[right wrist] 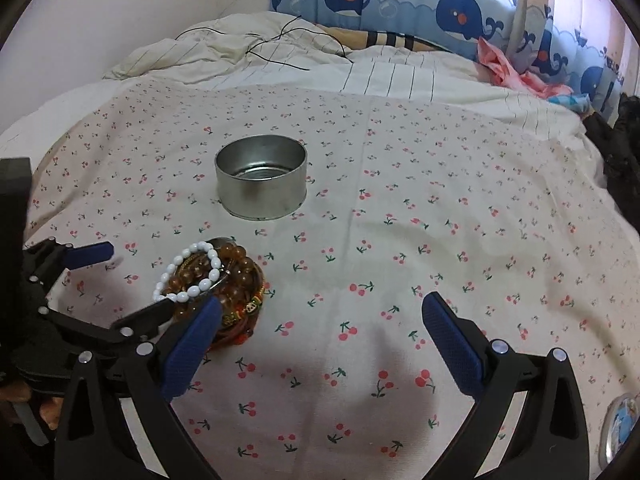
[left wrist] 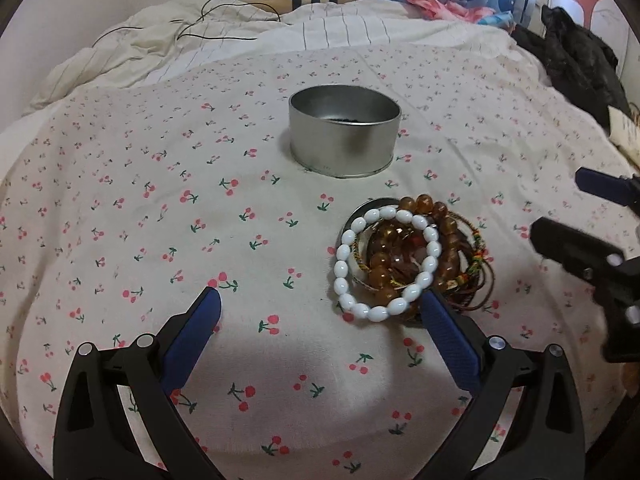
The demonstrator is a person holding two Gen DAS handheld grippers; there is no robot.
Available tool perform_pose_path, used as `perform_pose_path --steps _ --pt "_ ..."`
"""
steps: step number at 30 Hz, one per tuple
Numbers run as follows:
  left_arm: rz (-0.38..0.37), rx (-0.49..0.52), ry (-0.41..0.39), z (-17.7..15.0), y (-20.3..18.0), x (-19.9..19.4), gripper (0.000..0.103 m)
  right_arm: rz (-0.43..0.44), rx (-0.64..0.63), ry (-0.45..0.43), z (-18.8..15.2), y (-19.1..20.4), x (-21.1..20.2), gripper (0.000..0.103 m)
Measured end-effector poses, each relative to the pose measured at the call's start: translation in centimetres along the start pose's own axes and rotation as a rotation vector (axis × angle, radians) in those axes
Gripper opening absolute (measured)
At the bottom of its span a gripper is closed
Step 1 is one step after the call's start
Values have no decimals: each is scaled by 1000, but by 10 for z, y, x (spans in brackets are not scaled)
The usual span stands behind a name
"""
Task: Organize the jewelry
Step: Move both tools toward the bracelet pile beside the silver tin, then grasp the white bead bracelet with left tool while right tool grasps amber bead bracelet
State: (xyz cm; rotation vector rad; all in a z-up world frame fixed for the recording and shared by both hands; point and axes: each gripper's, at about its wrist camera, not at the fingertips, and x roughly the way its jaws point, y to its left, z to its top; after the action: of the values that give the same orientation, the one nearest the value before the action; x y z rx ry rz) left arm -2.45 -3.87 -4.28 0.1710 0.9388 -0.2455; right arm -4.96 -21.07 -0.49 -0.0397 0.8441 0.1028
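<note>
Dim, soft indoor light with pinkish glow from the curtain at the far right, a faint grey shadow on the near bedsheet, strong fisheye bending and dark vignetted corners.

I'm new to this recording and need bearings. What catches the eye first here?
A heap of bracelets, topped by a white bead bracelet, lies on the cherry-print sheet beside the left tongs. Behind it stands an open round metal tin. Both tongs, left and right, are open, holding nothing.

No readable text, labels, brands or numbers anywhere; whale-print fabric and cherry-print sheet carry pictures only.
</note>
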Motion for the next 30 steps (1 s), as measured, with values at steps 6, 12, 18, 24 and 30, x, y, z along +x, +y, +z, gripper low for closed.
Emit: perform_pose_path --steps 6,12,18,24,30 --pt "110 -64 -9 3 19 1 96 15 10 3 0 0 0 97" --pt "23 -134 -19 4 30 -4 96 24 -25 17 -3 8 4 97" --pt "-151 -207 49 4 32 12 96 20 -38 17 -4 11 4 97" --pt "-359 -415 49 0 59 16 96 23 -23 8 -2 9 1 97" --pt "-521 -547 68 -6 72 26 96 24 -23 6 -1 9 1 97"
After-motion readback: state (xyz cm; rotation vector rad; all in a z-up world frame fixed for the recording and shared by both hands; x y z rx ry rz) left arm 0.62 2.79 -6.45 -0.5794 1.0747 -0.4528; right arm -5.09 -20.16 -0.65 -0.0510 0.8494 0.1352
